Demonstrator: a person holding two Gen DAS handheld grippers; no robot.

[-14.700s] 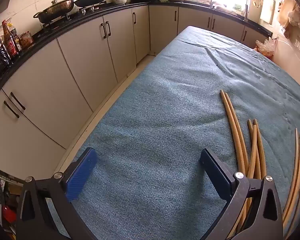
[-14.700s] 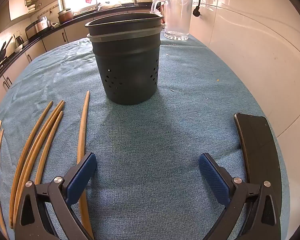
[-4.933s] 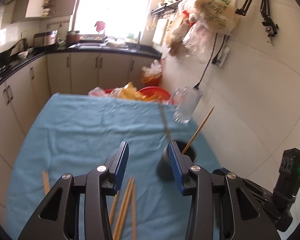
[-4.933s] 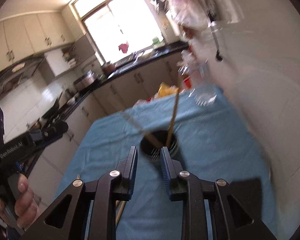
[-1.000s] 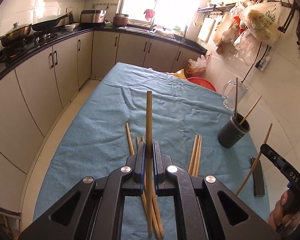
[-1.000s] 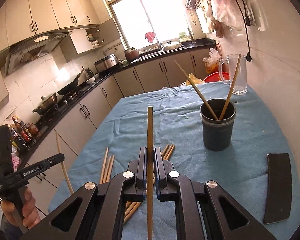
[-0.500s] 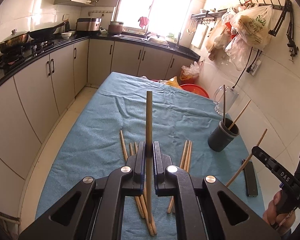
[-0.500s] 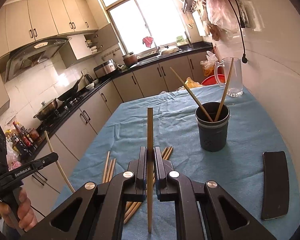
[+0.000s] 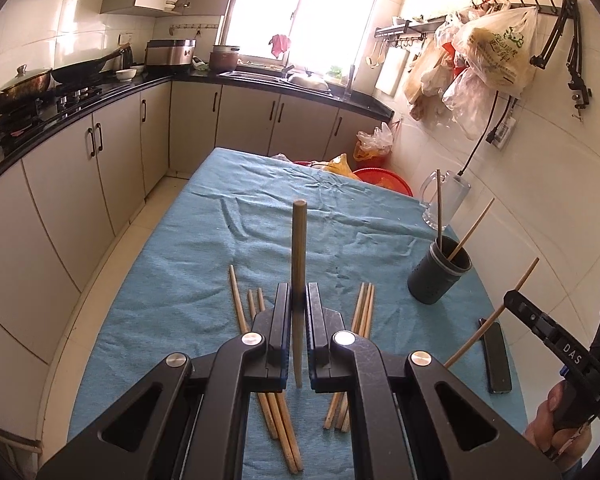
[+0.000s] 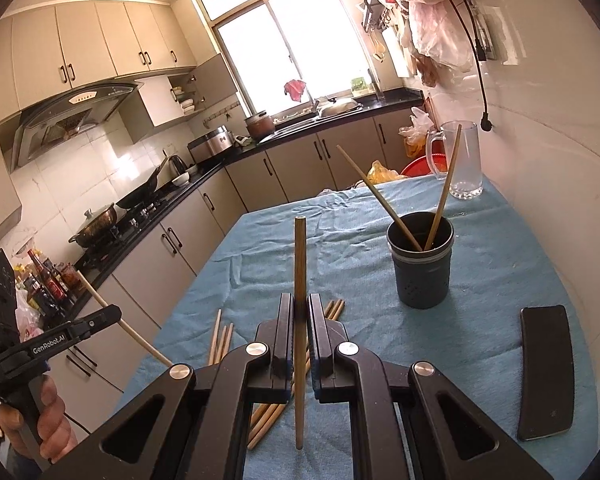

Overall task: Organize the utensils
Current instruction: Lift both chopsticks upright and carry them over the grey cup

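Two chopsticks stand in the dark holder [image 10: 421, 268]. One chopstick [image 9: 298, 264] is clamped upright in the left gripper [image 9: 298, 312]; one more chopstick [image 10: 299, 280] is clamped in the right gripper [image 10: 299, 316]. About seven loose chopsticks [image 9: 362, 312] lie in two clusters on the blue cloth [image 9: 204, 264]. One glass mug [image 10: 464, 160], one black phone [image 10: 546, 368]. Kitchen, beige cabinets [image 9: 100, 152].

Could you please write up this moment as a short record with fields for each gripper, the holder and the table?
left gripper: shut on a chopstick, held upright
right gripper: shut on another chopstick, held upright
holder: dark cup, upright, two chopsticks leaning inside
loose chopsticks: two groups lying on the cloth
table: blue cloth cover
other items: glass jug, black phone
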